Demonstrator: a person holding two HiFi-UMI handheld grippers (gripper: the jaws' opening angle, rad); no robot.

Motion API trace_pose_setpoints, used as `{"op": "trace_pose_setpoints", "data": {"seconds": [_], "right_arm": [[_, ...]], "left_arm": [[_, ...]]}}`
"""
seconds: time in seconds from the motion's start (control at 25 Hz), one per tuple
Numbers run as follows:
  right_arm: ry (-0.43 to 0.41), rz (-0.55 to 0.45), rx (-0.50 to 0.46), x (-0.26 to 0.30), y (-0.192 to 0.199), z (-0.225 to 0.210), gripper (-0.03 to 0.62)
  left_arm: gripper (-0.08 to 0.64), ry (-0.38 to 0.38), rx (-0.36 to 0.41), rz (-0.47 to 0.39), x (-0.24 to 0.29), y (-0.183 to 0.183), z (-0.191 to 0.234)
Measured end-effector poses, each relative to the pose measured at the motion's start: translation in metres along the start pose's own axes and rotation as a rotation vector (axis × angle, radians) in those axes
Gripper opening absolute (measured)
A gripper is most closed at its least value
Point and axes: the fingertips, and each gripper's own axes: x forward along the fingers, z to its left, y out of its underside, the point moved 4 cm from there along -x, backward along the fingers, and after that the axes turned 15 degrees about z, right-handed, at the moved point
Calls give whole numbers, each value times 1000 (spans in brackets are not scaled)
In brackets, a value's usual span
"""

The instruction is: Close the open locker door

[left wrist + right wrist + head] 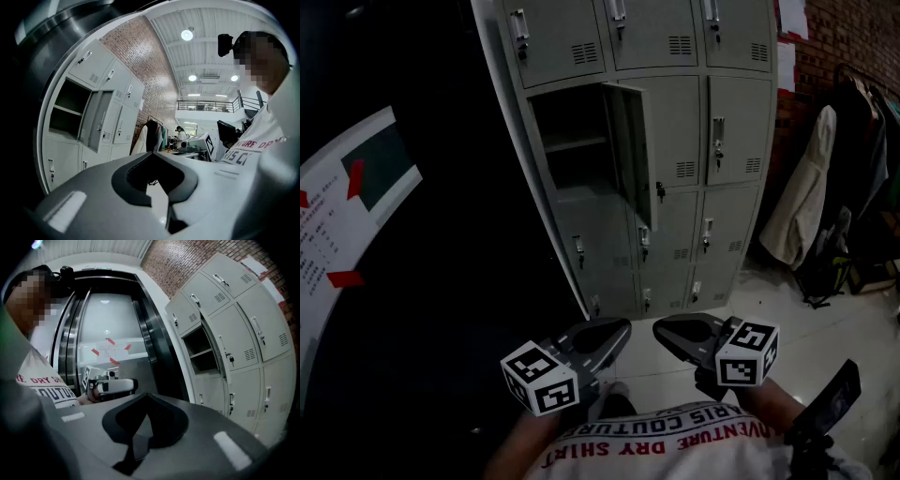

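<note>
Up ahead: locker door (634, 150) ajar | left gripper (621, 329), right gripper (660, 331) closed, well short.

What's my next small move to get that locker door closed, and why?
Probably step forward and lift the right gripper toward the open door. Both it and the left gripper sit shut and low by the body, well short of the lockers.

Grey locker door (633, 150), red-brick wall (848, 37)

Matt grey metal lockers (675, 141), rough brick wall (853, 37), glossy floor (806, 328)
</note>
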Motion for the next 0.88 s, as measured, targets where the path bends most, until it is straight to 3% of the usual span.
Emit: {"op": "trace_pose_setpoints", "data": {"seconds": [0.44, 0.88], "right_arm": [[4, 20, 82, 82, -45, -120, -6], [154, -32, 78, 113, -129, -228, -6]], "left_arm": [[5, 16, -72, 65, 44, -27, 152], [5, 55, -69, 53, 69, -82, 276]]}}
